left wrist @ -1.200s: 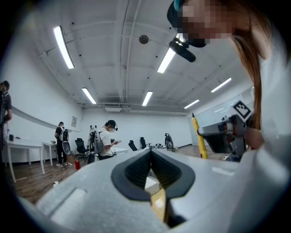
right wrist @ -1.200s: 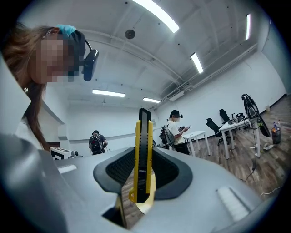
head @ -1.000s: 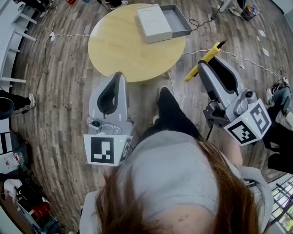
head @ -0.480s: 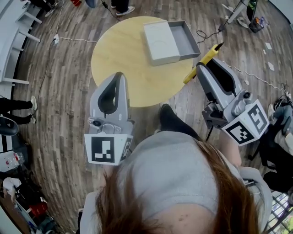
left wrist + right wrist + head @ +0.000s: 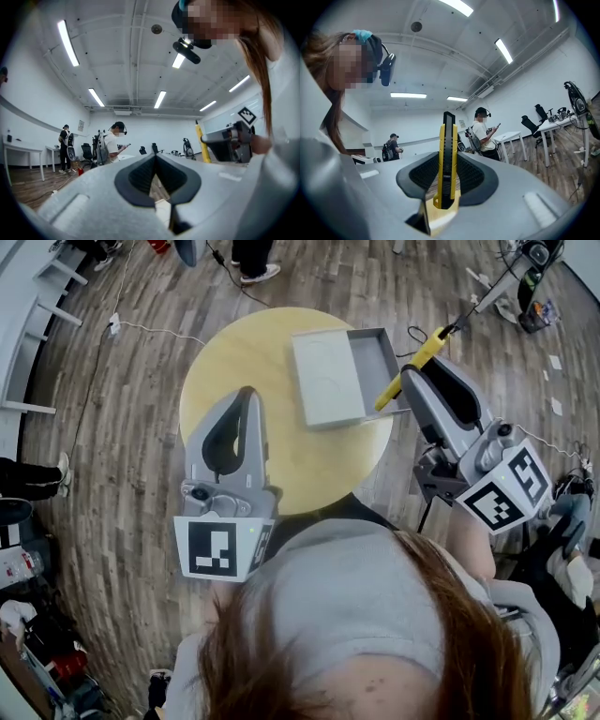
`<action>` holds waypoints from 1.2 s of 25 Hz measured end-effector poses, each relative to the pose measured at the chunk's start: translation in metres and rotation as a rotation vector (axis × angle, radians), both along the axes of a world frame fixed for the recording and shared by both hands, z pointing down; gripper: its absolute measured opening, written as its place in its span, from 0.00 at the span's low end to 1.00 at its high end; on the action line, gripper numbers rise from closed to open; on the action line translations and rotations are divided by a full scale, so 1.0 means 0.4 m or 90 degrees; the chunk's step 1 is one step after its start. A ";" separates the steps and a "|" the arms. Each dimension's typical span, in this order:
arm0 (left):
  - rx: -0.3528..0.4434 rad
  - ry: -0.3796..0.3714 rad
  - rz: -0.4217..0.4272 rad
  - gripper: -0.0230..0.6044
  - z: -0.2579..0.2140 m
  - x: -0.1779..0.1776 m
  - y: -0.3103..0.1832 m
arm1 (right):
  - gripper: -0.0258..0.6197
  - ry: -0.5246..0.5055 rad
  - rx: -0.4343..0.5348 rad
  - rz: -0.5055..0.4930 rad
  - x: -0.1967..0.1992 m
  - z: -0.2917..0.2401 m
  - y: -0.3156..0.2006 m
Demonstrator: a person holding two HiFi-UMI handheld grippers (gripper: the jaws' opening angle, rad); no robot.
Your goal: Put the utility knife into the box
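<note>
Right gripper: I see its jaws clamped on the knife, whose far end sticks out past the tips.
Knife position: yellow; in the head view it crosses the right wall of the box.
Box: grey, open, on the round table.
Left gripper: jaws together, nothing between them.

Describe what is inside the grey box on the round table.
The box shows only a bare grey floor in its open part. A white cover hides the left part, and the yellow knife held in the right gripper hides its right edge.
</note>
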State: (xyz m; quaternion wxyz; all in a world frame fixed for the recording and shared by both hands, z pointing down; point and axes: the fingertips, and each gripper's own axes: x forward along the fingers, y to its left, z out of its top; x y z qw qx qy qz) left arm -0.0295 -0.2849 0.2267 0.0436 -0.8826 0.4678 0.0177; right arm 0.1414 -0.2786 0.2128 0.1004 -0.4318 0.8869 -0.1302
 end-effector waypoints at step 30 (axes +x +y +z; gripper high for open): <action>-0.033 0.013 0.013 0.03 0.035 -0.037 -0.128 | 0.23 0.116 -0.256 0.064 0.029 0.271 -0.177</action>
